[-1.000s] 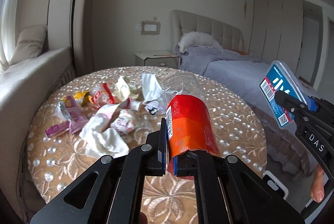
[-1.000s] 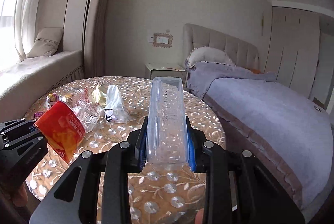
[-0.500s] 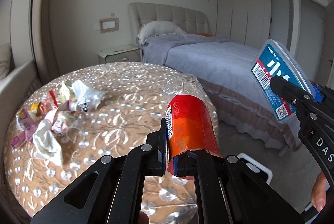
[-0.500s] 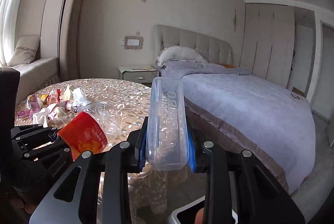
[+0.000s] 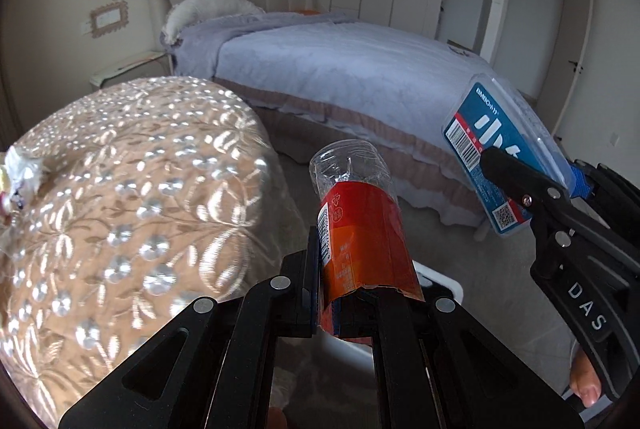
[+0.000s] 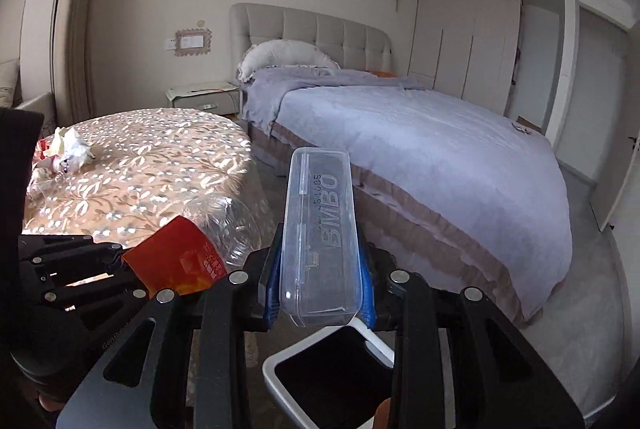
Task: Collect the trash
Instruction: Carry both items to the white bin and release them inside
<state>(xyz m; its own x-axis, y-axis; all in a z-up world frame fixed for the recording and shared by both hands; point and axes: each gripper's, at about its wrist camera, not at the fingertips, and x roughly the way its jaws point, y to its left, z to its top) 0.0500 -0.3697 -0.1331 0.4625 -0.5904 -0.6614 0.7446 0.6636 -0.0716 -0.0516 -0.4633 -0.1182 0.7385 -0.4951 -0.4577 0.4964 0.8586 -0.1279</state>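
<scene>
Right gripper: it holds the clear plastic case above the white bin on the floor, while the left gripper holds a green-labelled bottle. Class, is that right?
Not quite: the bottle label is red-orange, not green, as the left wrist view shows. The rest stands: right gripper, clear plastic case, white bin, left gripper.

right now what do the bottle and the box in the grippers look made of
Bottle: thin clear plastic, creased and see-through, with a glossy red-orange film label. Box: stiffer clear plastic, moulded raised lettering and hinge; printed blue label on its other face, likely paper.

left wrist: aimed down along its jaws, bench (image 5: 120,189) at 9 o'clock | right wrist: bin (image 6: 280,361) seen close at 6 o'clock | shared: bed (image 5: 340,69), bench
</scene>
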